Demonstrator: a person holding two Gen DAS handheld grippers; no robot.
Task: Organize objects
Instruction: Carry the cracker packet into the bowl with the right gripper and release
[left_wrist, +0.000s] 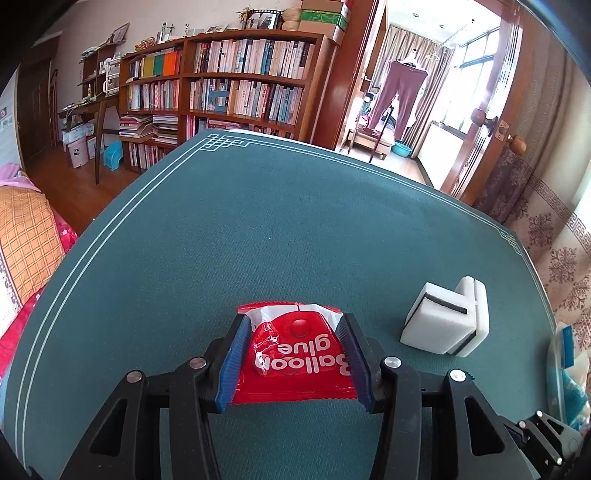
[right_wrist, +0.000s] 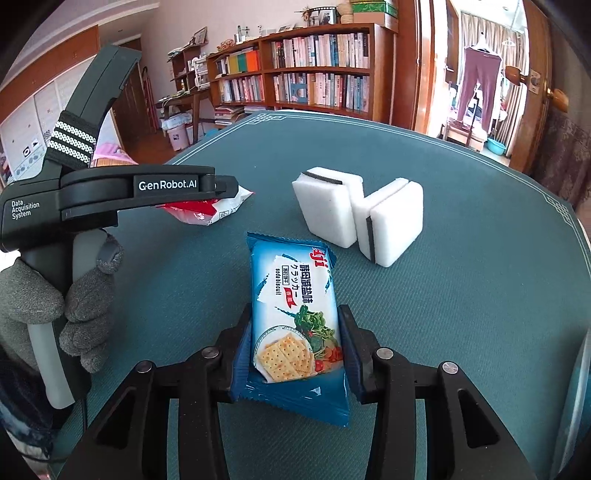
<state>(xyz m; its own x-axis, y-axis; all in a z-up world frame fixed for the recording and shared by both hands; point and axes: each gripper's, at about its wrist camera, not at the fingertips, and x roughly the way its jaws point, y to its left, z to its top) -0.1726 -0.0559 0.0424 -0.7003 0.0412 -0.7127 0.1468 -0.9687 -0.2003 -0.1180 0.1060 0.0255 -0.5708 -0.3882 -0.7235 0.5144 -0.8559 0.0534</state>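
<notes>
Gripping one packet apiece, both tools look mid-carry: the left tool (left_wrist: 293, 354) is clamped on a red crinkly plastic "Balloon glue" packet (left_wrist: 295, 354), the right tool (right_wrist: 295, 350) on a blue foil soda-biscuit packet (right_wrist: 295, 317), both at lower centre. Next, each needs a placing spot. Two white foam sponge blocks (right_wrist: 356, 214) stand touching, mid-frame, on the green felt counter (right_wrist: 461, 295).
</notes>
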